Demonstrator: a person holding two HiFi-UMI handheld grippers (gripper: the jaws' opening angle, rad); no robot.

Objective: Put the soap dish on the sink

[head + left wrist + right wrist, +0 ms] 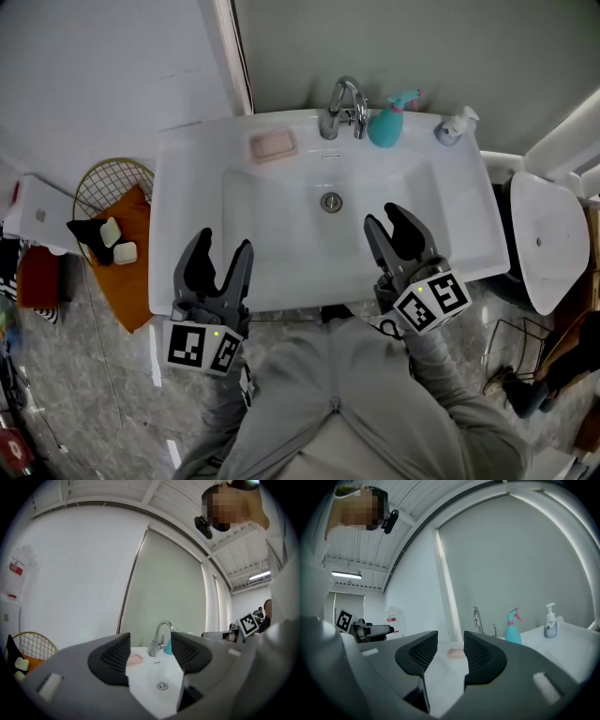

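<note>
1. Sink (187,187): white, spans the head view.
2. Left gripper (223,242) and right gripper (384,217): both over the sink's 6 o'clock edge, jaws apart, nothing between them.
3. Soap dish (273,145): pink, resting on the sink's rear ledge, just beside the faucet (339,108) at its 9 o'clock. Long axis runs roughly 9-to-3.

The dish lies at 1 o'clock from the left gripper and 10 o'clock from the right; the left is nearer. Placement appears complete.
</note>
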